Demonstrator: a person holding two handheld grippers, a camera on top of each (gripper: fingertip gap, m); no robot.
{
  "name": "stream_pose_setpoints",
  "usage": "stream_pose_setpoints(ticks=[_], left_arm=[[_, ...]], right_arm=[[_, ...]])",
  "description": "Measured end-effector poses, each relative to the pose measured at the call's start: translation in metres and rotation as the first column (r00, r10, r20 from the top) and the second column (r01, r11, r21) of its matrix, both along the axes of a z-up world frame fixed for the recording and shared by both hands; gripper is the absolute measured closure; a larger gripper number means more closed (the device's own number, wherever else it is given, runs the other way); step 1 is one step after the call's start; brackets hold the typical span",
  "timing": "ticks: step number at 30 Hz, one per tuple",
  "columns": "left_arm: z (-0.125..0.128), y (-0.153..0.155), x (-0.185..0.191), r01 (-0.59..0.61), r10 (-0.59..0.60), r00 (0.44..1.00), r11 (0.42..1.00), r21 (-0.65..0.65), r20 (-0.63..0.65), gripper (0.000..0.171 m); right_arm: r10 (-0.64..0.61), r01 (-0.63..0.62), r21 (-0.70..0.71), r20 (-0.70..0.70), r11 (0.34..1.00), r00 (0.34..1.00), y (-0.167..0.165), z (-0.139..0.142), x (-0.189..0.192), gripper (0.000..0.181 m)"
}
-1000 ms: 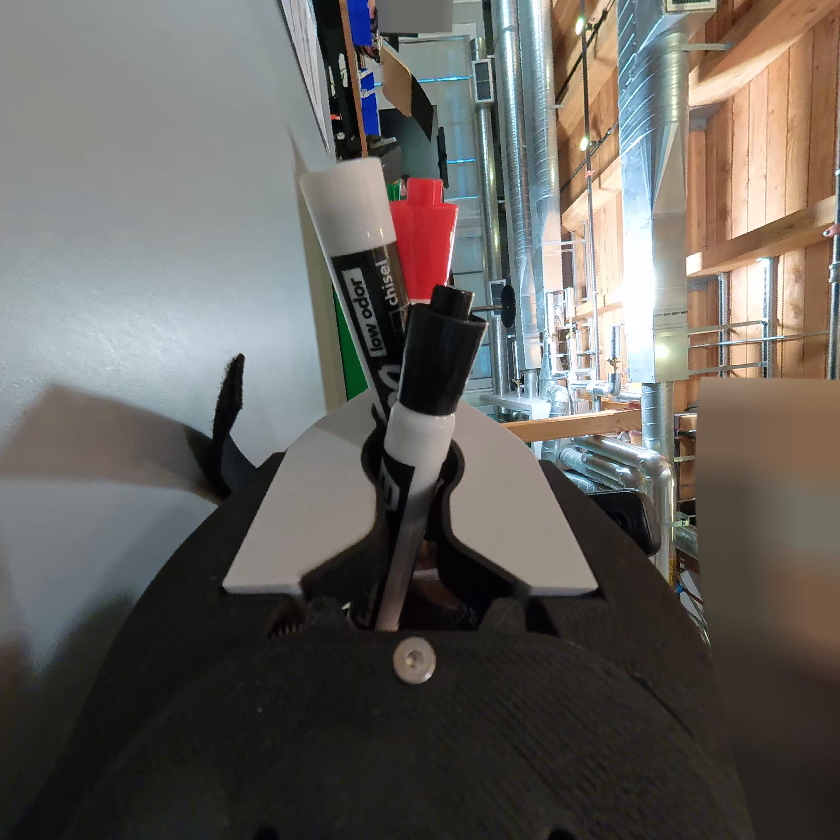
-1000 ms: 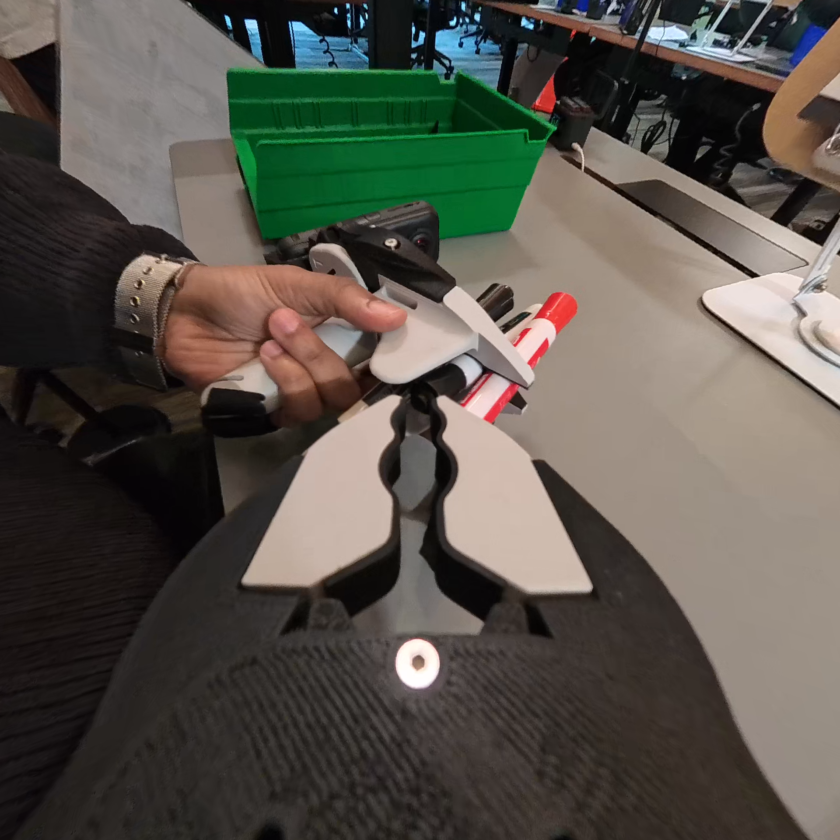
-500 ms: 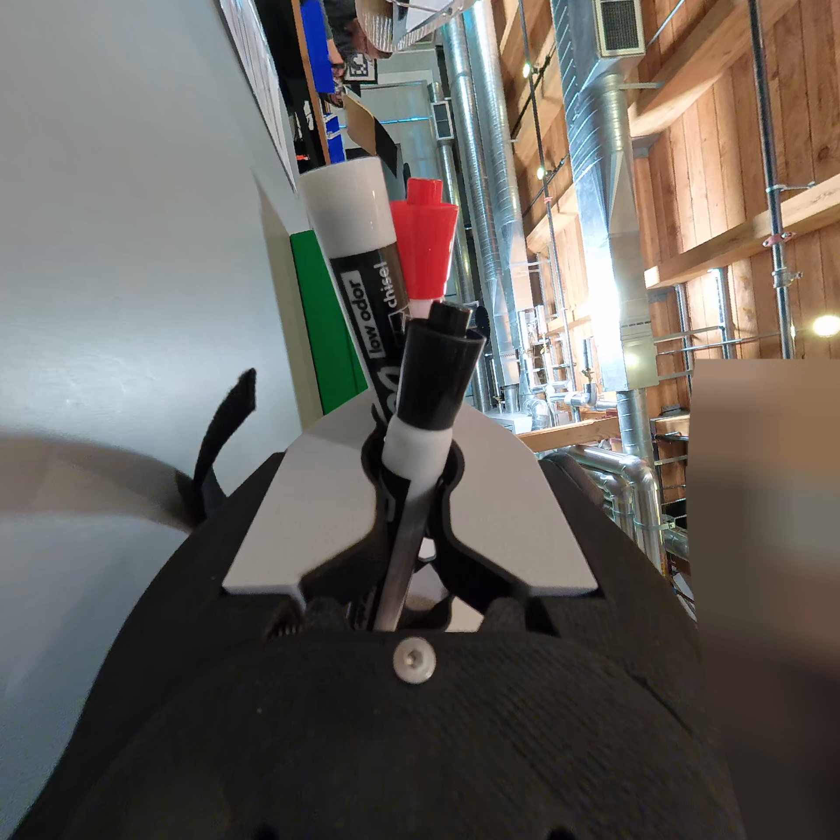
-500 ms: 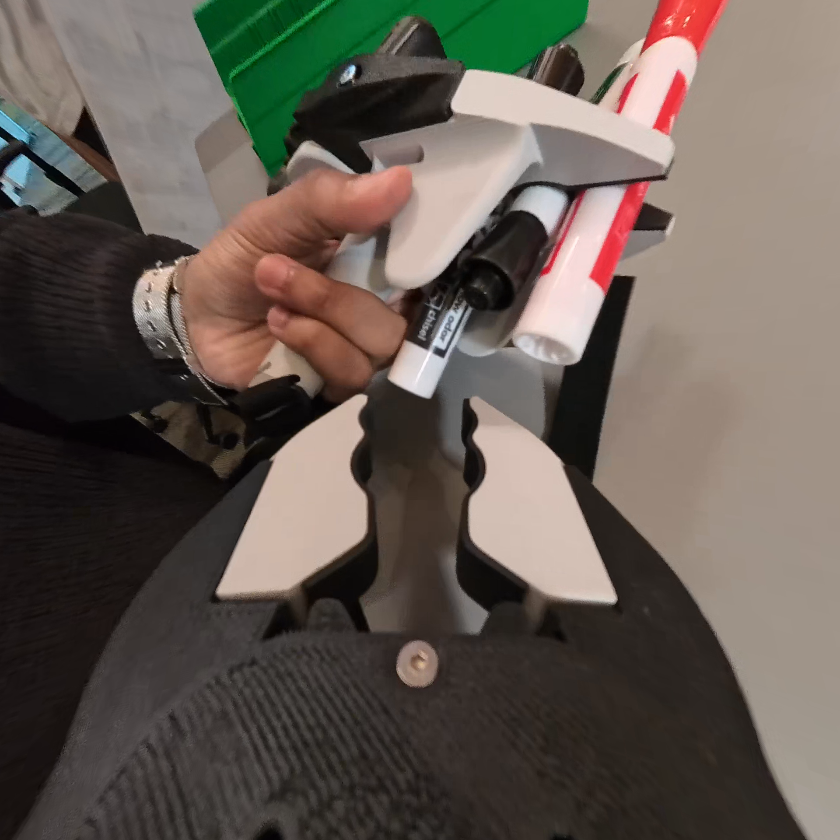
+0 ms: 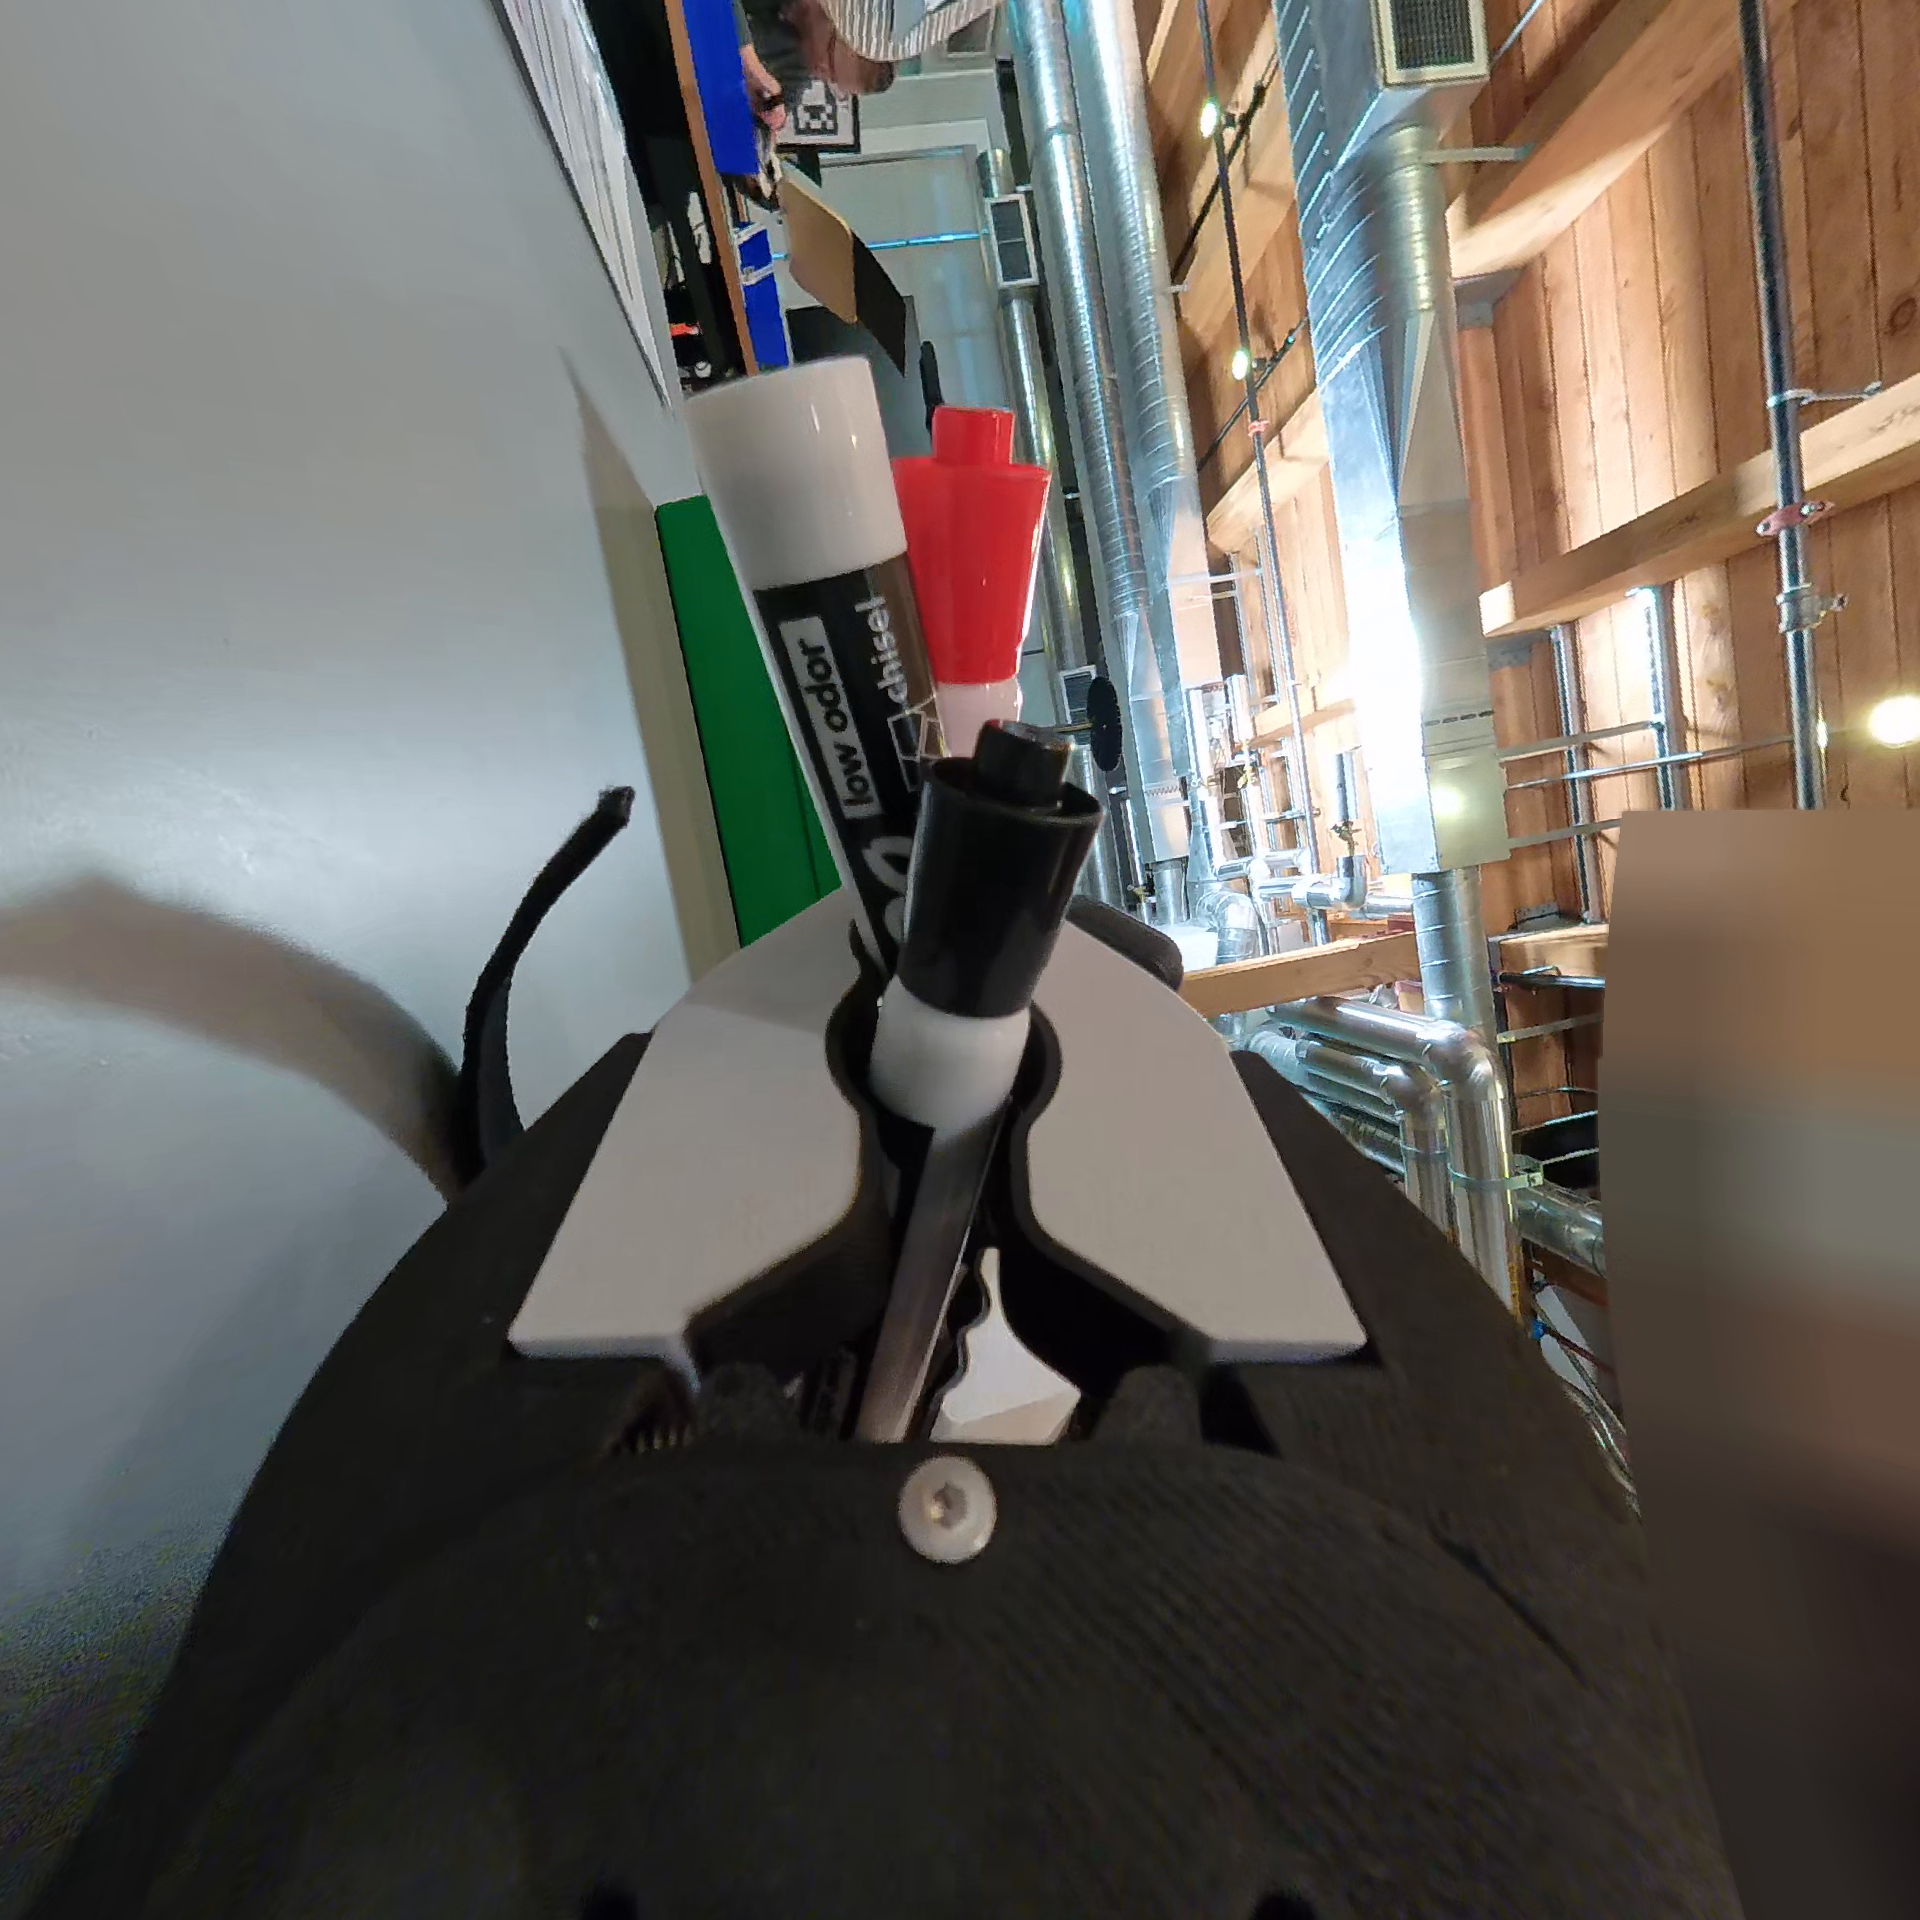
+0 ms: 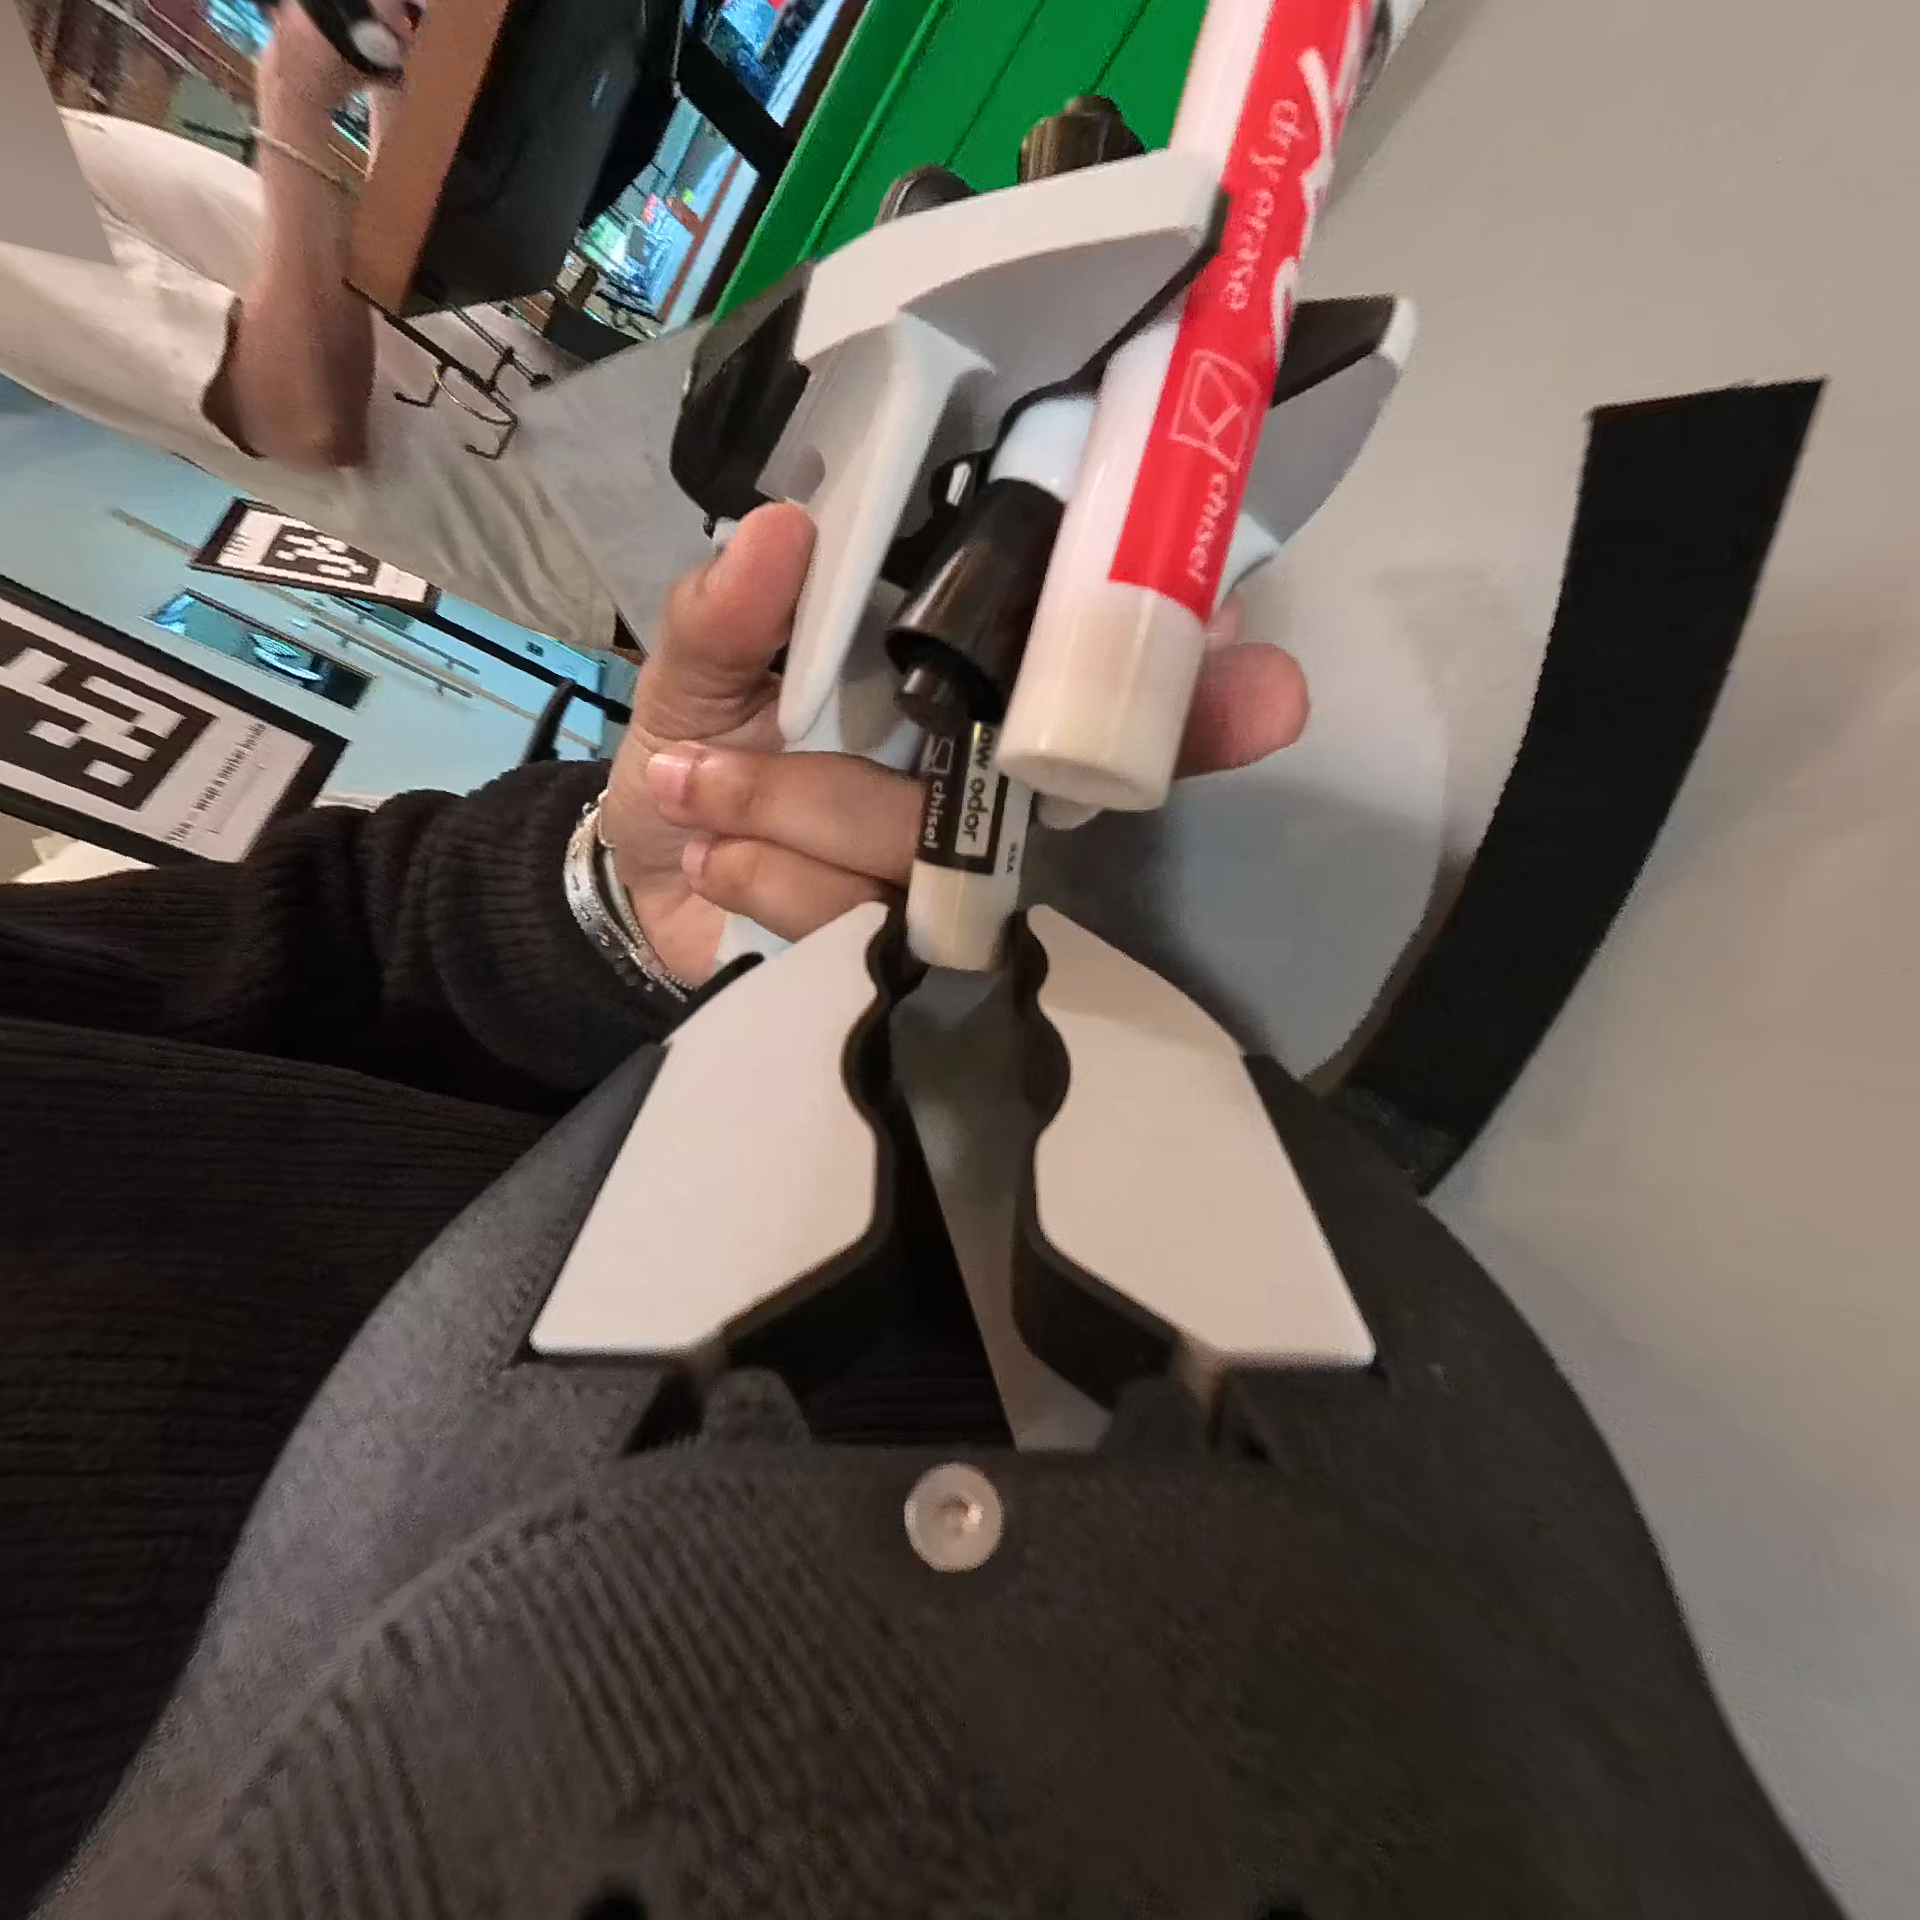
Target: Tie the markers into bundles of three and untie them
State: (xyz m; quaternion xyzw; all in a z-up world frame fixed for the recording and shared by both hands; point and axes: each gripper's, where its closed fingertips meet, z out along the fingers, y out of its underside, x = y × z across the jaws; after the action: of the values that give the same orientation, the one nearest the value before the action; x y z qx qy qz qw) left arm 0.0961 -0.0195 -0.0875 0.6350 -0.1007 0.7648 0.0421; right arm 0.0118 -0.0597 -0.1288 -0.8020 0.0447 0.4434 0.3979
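Left gripper (image 5: 940,997) is clenched on a bundle of three markers: a thin black marker with a black cap (image 5: 971,935), a black-labelled marker with a white end (image 5: 821,582) and a red-capped marker (image 5: 971,566). All three poke forward out of the jaws, the thin one in front, the other two just behind it and touching each other. A black strap (image 5: 520,987) curls up to the left of the bundle, close to the gripper body; I cannot tell whether it wraps the markers. The grey table surface (image 5: 260,520) fills the left of this view, with a green bin (image 5: 743,727) behind the bundle.

In the right wrist view the same bundle points back toward the camera: the red and white marker barrel (image 6: 1174,436), the black cap (image 6: 977,613) and the white end of the black-labelled marker (image 6: 961,894). A hand (image 6: 748,748) grips the left gripper's handle beside the bundle. Right gripper (image 6: 956,966) has its jaws parted, holding nothing; the white end of the black-labelled marker sits right at its fingertips (image 6: 831,997), contact uncertain. The black strap (image 6: 1600,727) lies on the table to the right of the bundle. The green bin (image 6: 914,135) is beyond the bundle.
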Motion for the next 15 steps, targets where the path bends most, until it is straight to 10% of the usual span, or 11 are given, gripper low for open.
stream_pose_setpoints(ticks=[15], left_arm=[[0.005, 0.064, -0.014, -0.167, 0.168, 0.986, 0.984, 0.068, 0.002, 0.152]], right_arm=[[0.064, -0.064, -0.014, -0.003, 0.998, 0.998, -0.008, 0.000, 0.006, 0.161]])
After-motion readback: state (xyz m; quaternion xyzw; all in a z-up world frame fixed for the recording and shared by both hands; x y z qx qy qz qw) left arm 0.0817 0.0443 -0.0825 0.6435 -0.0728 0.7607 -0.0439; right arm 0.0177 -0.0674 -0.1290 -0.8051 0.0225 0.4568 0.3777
